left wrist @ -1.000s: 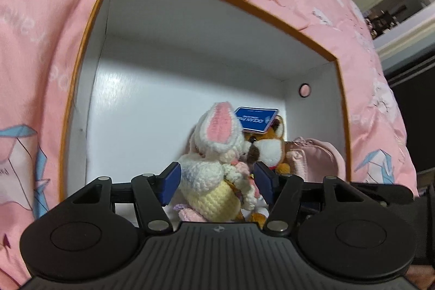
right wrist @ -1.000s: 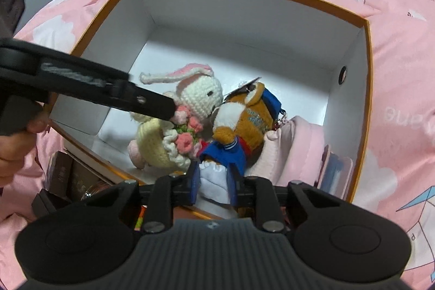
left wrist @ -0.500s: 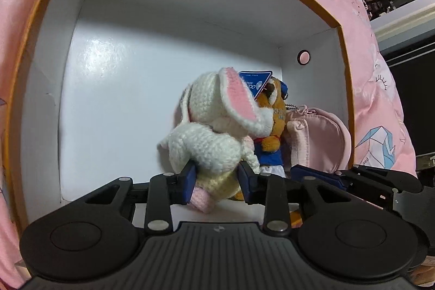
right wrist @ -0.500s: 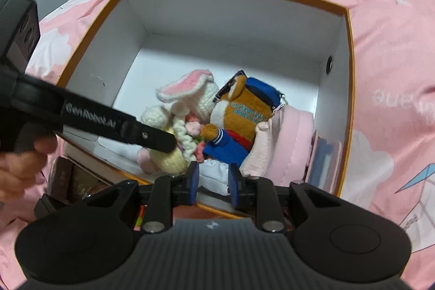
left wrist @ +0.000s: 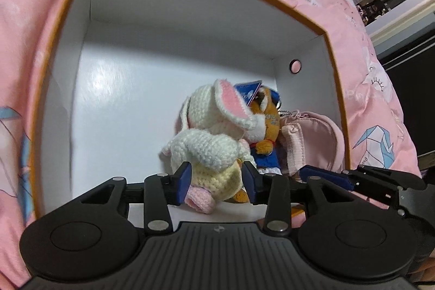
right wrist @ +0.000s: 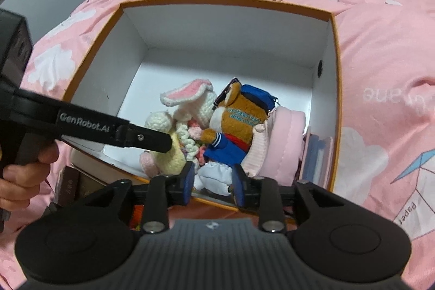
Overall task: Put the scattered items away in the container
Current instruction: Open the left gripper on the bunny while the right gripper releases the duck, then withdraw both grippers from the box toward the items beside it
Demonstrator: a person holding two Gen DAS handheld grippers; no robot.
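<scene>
Both jaw pairs are opening, the left gripper (left wrist: pixel 216 182) no longer squeezing the crocheted white-and-yellow rabbit (left wrist: pixel 209 151) between its pads, the right gripper (right wrist: pixel 213 182) freeing the white frill of the fuzzy orange plush in blue (right wrist: pixel 236 124), both toys lying inside the orange-rimmed white cardboard box (right wrist: pixel 228 45) beside a padded pink pouch (right wrist: pixel 282 146).
</scene>
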